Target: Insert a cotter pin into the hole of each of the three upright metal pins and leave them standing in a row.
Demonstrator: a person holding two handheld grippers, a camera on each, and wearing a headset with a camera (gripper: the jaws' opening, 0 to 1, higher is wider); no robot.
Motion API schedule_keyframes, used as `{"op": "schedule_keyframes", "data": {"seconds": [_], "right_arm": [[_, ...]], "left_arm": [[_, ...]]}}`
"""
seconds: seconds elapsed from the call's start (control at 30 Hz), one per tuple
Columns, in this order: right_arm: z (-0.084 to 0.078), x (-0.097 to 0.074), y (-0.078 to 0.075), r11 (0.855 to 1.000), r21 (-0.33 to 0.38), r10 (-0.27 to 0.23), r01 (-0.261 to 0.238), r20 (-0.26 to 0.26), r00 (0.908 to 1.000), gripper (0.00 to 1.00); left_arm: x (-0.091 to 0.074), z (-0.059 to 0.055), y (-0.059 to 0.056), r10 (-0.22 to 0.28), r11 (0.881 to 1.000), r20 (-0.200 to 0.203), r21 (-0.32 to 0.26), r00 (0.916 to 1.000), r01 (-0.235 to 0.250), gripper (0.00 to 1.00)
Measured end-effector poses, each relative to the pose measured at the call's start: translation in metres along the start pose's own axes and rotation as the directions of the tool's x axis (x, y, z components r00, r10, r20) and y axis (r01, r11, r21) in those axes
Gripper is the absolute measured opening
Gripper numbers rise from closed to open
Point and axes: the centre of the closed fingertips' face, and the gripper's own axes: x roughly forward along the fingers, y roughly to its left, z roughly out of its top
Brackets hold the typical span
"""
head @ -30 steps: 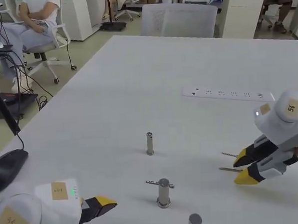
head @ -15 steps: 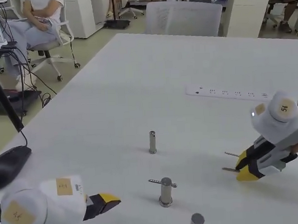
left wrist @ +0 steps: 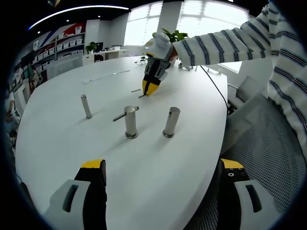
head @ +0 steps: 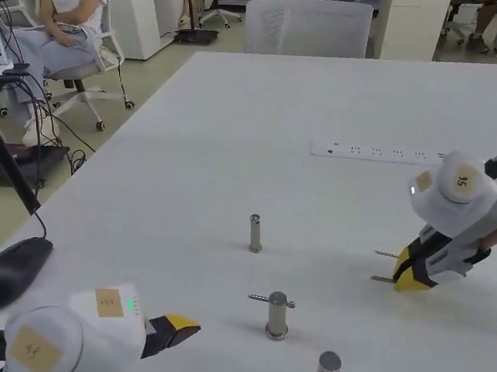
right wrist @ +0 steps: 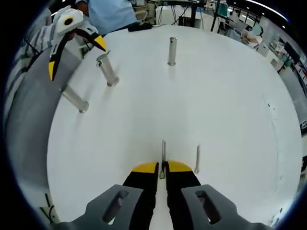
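Out on the white tabletop, our right yellow-tipped gripper is clamped on a thin steel cotter pin, presumably to carry it to a hole (a second cotter pin lies just beside). Our left yellow-tipped gripper hangs open near the three upright grey metal pins, perhaps to steady one.

Bright even light, soft shadows; gripper views warped at edges, windows blown out.

Silver pins, white table
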Motion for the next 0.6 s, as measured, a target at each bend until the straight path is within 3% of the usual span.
{"op": "schedule_keyframes", "data": {"seconds": [0.3,0.6], "right_arm": [[-0.0016,0.0004,0.0025,0.988,-0.156,-0.024,0.013,-0.067,0.9974,0.05],[-0.0046,0.0007,-0.0019,0.986,-0.163,-0.034,0.021,-0.073,0.9967,0.04]], "left_arm": [[-0.0001,0.0002,0.0024,0.011,1.0,0.004,-0.002,0.9999,-0.011,0.97],[0.0004,0.0015,0.0042,0.012,1.0,0.005,0.0,0.9999,-0.012,0.96]]}}
